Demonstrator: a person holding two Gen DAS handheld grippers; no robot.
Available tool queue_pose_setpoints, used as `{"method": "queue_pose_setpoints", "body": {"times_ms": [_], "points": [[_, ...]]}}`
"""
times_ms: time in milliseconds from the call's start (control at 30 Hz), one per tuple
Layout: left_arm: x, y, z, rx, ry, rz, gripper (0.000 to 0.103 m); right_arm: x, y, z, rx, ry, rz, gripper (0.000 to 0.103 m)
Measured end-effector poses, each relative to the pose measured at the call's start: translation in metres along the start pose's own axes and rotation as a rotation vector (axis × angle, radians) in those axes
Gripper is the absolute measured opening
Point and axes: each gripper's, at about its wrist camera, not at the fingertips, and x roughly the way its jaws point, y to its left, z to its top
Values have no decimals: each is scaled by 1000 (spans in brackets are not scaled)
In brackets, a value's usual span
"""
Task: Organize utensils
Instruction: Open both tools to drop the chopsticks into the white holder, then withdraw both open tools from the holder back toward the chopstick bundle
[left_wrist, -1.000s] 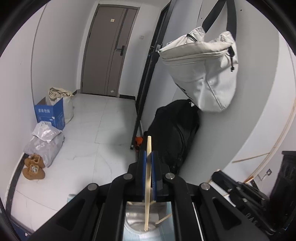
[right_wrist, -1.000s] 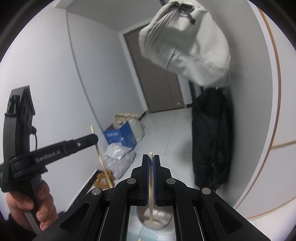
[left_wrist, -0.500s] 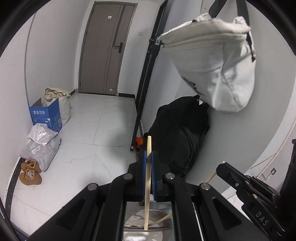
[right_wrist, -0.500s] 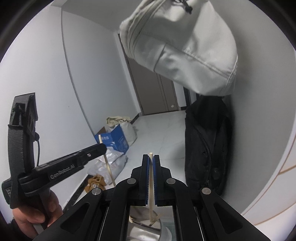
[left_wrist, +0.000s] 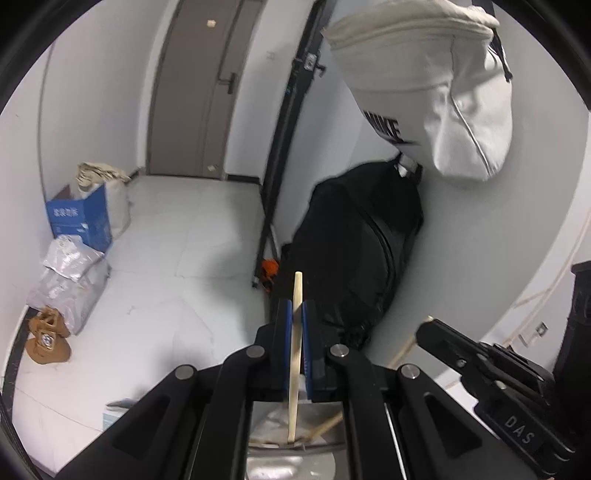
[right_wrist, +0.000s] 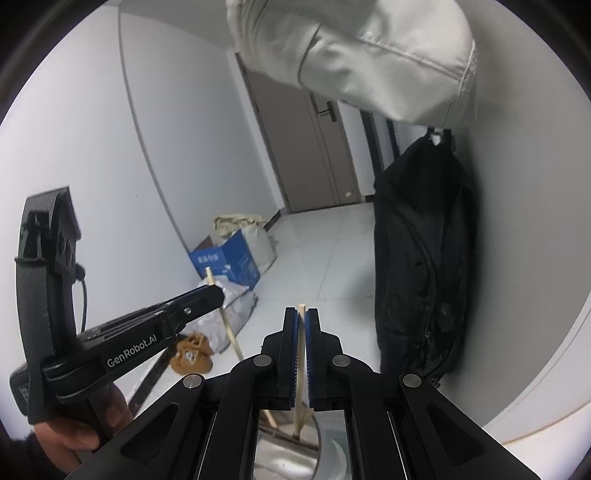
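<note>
My left gripper (left_wrist: 294, 308) is shut on a pale wooden chopstick (left_wrist: 294, 354) that stands nearly upright, its lower end over a shiny metal container (left_wrist: 291, 458). My right gripper (right_wrist: 302, 314) is shut on a second wooden chopstick (right_wrist: 300, 373), its lower end inside the same metal container (right_wrist: 295, 458). The left gripper also shows at the left of the right wrist view (right_wrist: 218, 293), with its chopstick (right_wrist: 229, 325) slanting down toward the container. The right gripper shows at the lower right of the left wrist view (left_wrist: 424, 328).
A white bag (left_wrist: 432, 92) hangs overhead, with a black bag (left_wrist: 358, 251) against the wall below it. A blue box (left_wrist: 79, 218), a grey parcel (left_wrist: 66, 284) and brown slippers (left_wrist: 46, 339) lie on the floor at the left. A door (left_wrist: 199, 85) stands behind.
Both grippers have lowered and tilted slightly, so the white bag sits higher in view. The right gripper has come further into the left wrist view. Both chopsticks stay gripped.
</note>
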Motion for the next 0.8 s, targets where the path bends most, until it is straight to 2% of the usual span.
{"method": "queue_pose_setpoints", "body": {"times_ms": [167, 333, 367, 433, 467, 500, 567, 600, 667, 733, 800], "points": [[4, 0, -8, 25, 73, -49, 2, 8, 4, -12, -16, 42, 19, 3], [0, 5, -7, 0, 125, -104, 4, 16, 1, -26, 23, 100, 44, 6], [1, 6, -6, -10, 152, -117, 9, 17, -1, -29, 33, 104, 47, 6], [3, 8, -8, -23, 191, -143, 29, 16, -1, -32, 47, 117, 62, 11], [3, 9, -8, -26, 202, -155, 34, 18, -2, -32, 53, 133, 67, 17], [3, 9, -9, -27, 209, -167, 45, 16, -1, -33, 58, 138, 66, 21], [-1, 8, -11, -15, 212, -168, 55, 10, -1, -33, 69, 132, 68, 27], [-5, 7, -11, -4, 197, -143, 55, 8, -1, -33, 73, 126, 62, 34], [-11, 11, -10, -20, 184, -134, 55, -1, -3, -33, 87, 105, 50, 40], [-15, 18, -9, -62, 190, -151, 56, -9, -5, -33, 103, 93, 41, 41], [-18, 23, -9, -80, 181, -134, 56, -15, -6, -34, 110, 94, 37, 41]]}}
